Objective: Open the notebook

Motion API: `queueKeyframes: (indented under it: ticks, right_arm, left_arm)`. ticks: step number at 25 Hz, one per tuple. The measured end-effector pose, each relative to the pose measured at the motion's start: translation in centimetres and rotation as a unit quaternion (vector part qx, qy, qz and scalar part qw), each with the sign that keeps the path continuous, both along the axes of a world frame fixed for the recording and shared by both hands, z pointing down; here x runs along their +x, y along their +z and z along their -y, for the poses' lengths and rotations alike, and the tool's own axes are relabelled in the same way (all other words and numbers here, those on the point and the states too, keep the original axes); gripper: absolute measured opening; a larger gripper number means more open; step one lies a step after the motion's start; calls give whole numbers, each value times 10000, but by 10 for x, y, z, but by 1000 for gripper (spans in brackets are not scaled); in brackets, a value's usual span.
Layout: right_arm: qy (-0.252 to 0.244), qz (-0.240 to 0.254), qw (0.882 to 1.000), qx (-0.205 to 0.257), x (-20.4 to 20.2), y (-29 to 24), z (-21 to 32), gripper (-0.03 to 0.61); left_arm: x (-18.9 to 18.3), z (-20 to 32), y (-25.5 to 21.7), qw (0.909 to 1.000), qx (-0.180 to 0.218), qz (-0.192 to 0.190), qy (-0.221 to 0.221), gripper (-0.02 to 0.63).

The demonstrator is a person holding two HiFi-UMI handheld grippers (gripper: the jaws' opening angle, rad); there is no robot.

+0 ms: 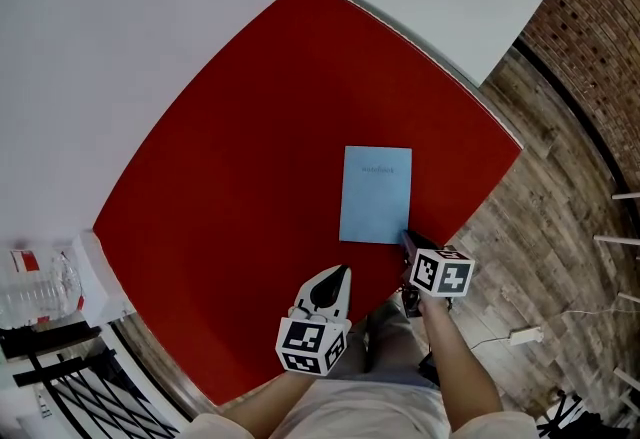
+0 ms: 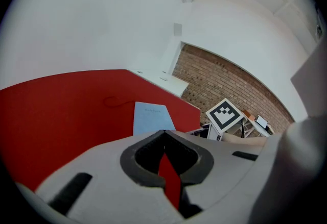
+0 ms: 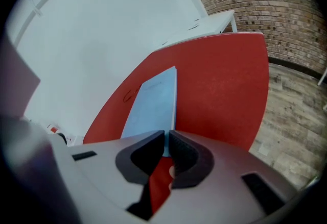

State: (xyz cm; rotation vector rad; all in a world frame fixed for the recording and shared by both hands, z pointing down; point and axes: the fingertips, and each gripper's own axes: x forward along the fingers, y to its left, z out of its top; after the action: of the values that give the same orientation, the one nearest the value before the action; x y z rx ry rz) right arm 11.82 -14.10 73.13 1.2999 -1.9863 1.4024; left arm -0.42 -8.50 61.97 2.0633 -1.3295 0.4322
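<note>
Head view: the blue notebook (image 1: 375, 194) lies closed on the red table (image 1: 250, 127) — our right gripper (image 1: 408, 239) nips its near right corner, while our left gripper (image 1: 340, 272) hangs nearby, jaws together and empty. The cover is not yet lifted.

red table (image 1: 230, 157), brick wall (image 1: 590, 7), perhaps a bottle (image 1: 40, 292)

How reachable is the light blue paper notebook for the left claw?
Likely yes: only bare red tabletop lies between the shut left claw and the light blue notebook; the right claw sits at its near corner.
</note>
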Motion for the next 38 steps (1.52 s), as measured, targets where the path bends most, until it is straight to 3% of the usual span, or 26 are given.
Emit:
queueKeyframes:
  ticks: [9, 15, 24, 32, 38]
  right_arm:
    - [164, 213, 9991, 328, 2, -17, 2, 12]
    - [-337, -275, 9936, 1038, -10, -71, 12, 9]
    - [-1621, -488, 9646, 2021, -107, -140, 4, 8]
    - [-2434, -590, 9462, 2051, -198, -130, 0, 9]
    - [-2710, -709, 9426, 1819, -254, -93, -1, 9]
  left_arm:
    - [-2, -1, 2, 9999, -45, 57, -76, 5]
    - [-3, -2, -2, 9999, 8, 38, -132, 5]
    - [-35, -14, -8, 9984, 54, 76, -556, 5]
    - [-90, -40, -3, 9924, -50, 143, -1223, 5]
    - [-133, -67, 12, 9837, -336, 82, -1766, 5]
